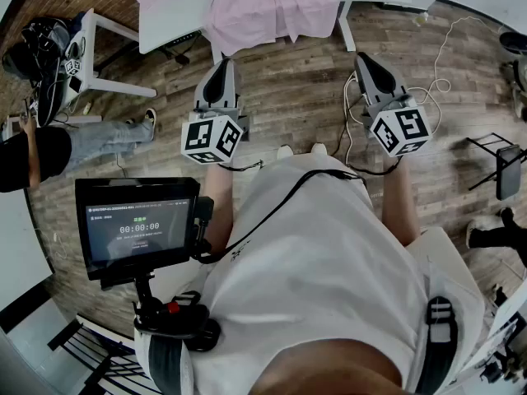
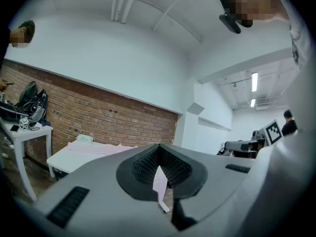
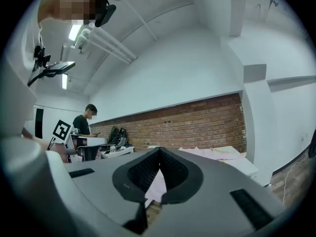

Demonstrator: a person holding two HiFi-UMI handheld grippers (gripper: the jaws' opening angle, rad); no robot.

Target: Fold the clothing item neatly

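- White shirt (image 1: 329,262) of the person wearing the rig fills the lower part of the head view, with a small monitor (image 1: 136,230) mounted at its left.
- Just beyond the shirt, both claws are held out over the wooden floor (image 1: 296,97), level with each other and well apart, each with its marker cube nearest the body.
- Left claw (image 1: 222,64): its own view shows the ribbed pads clenched together, tips meeting, nothing gripped between them.
- Right claw (image 1: 363,58): also clenched tight and empty in its own view.
- Pink garment (image 1: 268,6) lies crumpled on the white table (image 1: 169,15) at the top of the head view, part of it hanging over the near edge. Neither claw touches it; both are short of the table.
- From the left gripper view the garment appears as a flat pink layer on the tabletop in front of a brick wall (image 2: 98,113); a pale pink sliver shows through the gap under the closed pads.
- A bystander (image 1: 45,153) in jeans stands at the left, beside a small white side table (image 1: 92,52) loaded with dark bags.
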